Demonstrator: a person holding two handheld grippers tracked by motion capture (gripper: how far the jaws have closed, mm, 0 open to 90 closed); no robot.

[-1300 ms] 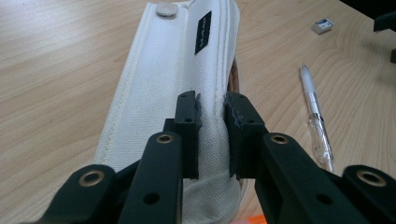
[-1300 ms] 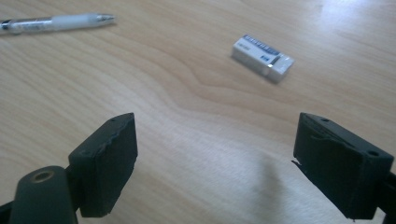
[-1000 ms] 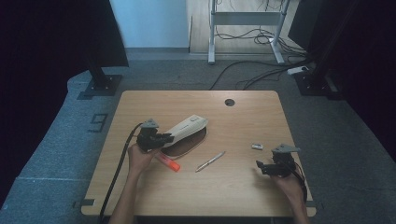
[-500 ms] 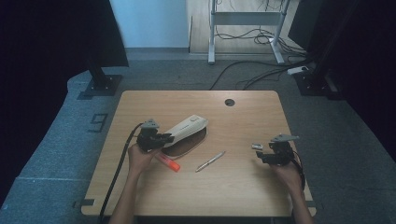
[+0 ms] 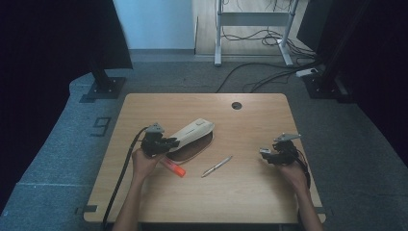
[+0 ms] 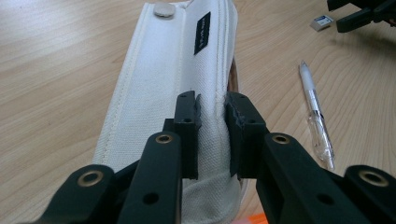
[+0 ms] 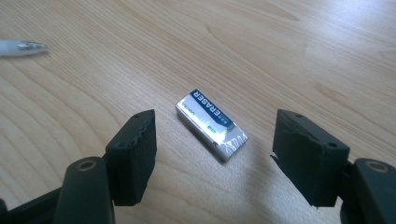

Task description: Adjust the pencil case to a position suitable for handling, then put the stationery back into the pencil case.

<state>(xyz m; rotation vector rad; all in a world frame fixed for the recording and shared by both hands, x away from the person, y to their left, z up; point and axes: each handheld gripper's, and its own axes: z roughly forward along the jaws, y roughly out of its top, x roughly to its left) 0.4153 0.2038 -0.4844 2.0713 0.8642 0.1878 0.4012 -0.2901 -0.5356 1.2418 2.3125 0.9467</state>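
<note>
left gripper (image 6: 212,135): fingers pinched narrow on a fold of the pencil case (image 6: 187,88), near its bottom end in the left gripper view. Judged as an anchor grip, so the case stays put and its mouth stays reachable while the other hand fetches items.
pencil case, place: centre-left of the high view (image 5: 192,134), lying diagonally on the desk (image 5: 240,192), flap side up; 1 snap button (image 6: 163,9) shows at the top of the left gripper view.
right gripper (image 7: 212,158): fingers have just been closing, now about half open, straddling the eraser (image 7: 211,123). Pads not touching it; a gap on both sides.
eraser, place: flat on the desk, centre of the right gripper view, long side angled across the fingers' closing line. In the high view it sits at the right gripper (image 5: 275,155), right of centre.
why that approach: gripper comes low and nearly level, so the fingers can take the eraser by its sides. Skewed lie could make it twist on closing.
pen (image 5: 216,166): loose on the desk between both hands, centre of the high view, likely next.
orange marker (image 5: 173,168): just beside the left hand (image 5: 143,161), below the case.
step, judged: eraser pick, not yet gripped.
</note>
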